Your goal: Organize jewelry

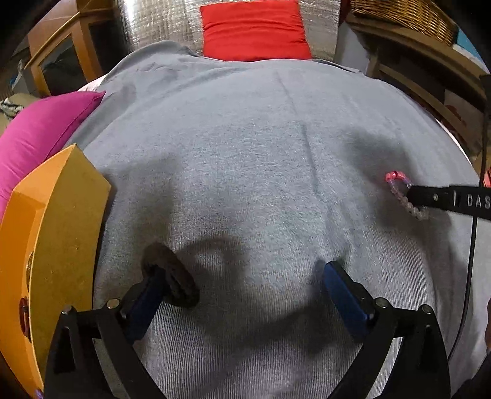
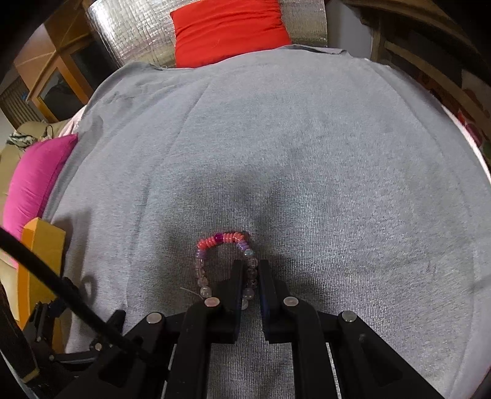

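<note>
Right gripper (image 2: 249,270) clamped down on one side of a beaded bracelet (image 2: 223,261), fingers nearly together with a run of clear and purplish beads pinched between them. Rest of the loop arcing out ahead of the tips, coral and pink discs at the top, pale round beads down the left, all lying on or just over the grey blanket (image 2: 307,153). Can't tell if it's lifted clear of the fabric or not.

Left gripper (image 1: 245,282) spread wide, blue pads well apart, nothing between them. Dark ring-shaped thing (image 1: 172,279), maybe a black bracelet, sitting right up against the left finger (image 1: 147,300), on the inner side and touching it. Not pinched though.

From the left wrist view, same beaded bracelet off to the right with the other gripper's black finger over it.

Yellow box (image 1: 58,221) just left of the left gripper, resting on the blanket's edge. Magenta cushion (image 1: 40,129) behind that. Red cushion (image 1: 254,30) at the far end against a silvery quilted panel (image 1: 159,21). Wicker basket (image 1: 405,15) up top right on wooden shelving.
</note>
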A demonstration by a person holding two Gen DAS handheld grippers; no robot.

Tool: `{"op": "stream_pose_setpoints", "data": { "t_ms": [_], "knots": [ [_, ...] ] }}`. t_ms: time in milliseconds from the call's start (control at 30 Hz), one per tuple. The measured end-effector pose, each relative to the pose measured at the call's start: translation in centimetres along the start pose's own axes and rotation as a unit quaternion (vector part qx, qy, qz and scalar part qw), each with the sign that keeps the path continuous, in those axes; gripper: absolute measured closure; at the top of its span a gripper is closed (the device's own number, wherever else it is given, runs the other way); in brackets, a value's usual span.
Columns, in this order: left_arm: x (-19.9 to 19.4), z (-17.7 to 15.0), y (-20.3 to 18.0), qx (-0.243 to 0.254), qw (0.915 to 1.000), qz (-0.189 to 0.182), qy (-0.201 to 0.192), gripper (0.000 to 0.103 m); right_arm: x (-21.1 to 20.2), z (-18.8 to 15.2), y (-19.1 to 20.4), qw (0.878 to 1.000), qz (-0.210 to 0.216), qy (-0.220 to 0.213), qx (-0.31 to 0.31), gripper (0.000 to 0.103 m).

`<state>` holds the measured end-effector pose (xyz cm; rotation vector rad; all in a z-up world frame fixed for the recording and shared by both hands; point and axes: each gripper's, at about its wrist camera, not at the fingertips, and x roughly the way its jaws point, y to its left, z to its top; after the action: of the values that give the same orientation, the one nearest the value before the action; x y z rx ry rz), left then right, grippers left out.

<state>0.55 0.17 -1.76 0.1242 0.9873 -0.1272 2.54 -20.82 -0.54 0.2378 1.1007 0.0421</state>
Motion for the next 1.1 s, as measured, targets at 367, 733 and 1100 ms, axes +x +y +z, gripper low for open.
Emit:
{"op": "stream_pose_setpoints", "data": {
  "t_ms": [367, 733, 1100],
  "knots": [
    [-2.0, -0.2, 2.4, 0.021, 0.9992, -0.035, 0.0, 0.004, 0.1, 0.2, -0.3, 1.0, 0.008, 0.006, 0.009, 0.09],
    [-3.2, -1.0, 4.1, 0.009, 0.9985, -0.048, -0.022, 0.004, 0.6, 0.8, -0.7, 1.0, 0.016, 0.008, 0.013, 0.09],
    [-0.7, 1.2, 4.4, -0.017, 0.998, 0.033, -0.051, 0.006, 0.2, 0.2, -0.9, 1.0, 0.017, 0.001, 0.009, 0.09]
  ]
}}
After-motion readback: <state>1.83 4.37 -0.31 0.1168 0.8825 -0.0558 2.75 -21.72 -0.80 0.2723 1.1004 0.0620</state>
